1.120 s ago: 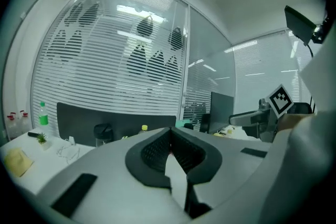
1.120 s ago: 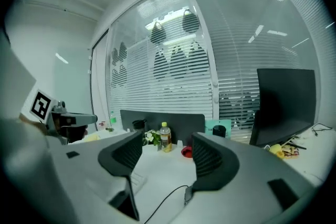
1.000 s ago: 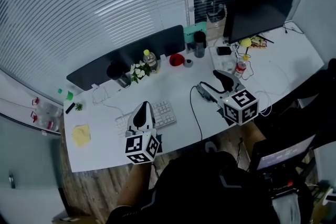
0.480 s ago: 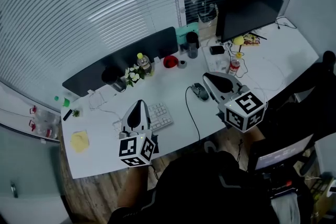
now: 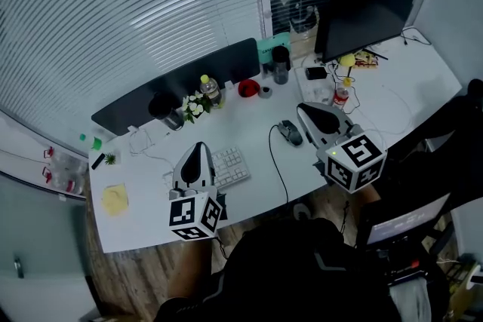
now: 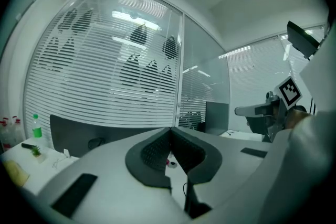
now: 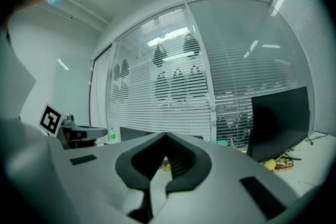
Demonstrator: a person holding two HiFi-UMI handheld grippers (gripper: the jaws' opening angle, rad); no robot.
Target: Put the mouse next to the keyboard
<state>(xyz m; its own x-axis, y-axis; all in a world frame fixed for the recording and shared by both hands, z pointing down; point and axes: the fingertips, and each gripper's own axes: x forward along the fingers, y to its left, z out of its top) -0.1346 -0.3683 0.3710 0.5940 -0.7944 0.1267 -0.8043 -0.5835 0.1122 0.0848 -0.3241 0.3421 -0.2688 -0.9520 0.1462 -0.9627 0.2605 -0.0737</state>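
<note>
Mouse: the dark oval corded mouse point(image 5: 289, 132) is lying on the white desk point(image 5: 147, 196). It is just left of the right tongs point(image 5: 305, 111) and apart from the flat white keyboard point(image 5: 234, 164), which is sitting further left.
Mouse heading: in the head view its long axis is running diagonally, from upper left to lower right. The corded end is pointing up-left, toward the dark partition panel point(image 5: 181, 83) at the desk's far edge.
Cable: the thin black cable point(image 5: 276, 162) is curving off that end and running down toward the desk's near edge, passing between mouse and keyboard.
Left tongs: the left tongs point(image 5: 199, 150) are hanging over the left part of the keyboard. They are clenched, their ribbed dark pads meeting with nothing between them.
Right tongs: these are clenched as well, pad pressing on pad and gripping nothing, and are hanging beside the mouse.
Head view alone: it is showing the mouse, its cable and the keyboard laid out on the desk.
Left gripper view alone: it is showing the left pads meeting close up, with the right tongs standing out at the right edge.
Right gripper view alone: it is showing the right pads meeting, the black monitor point(image 7: 278, 118) rising at the right, and the left tongs at the far left.
</note>
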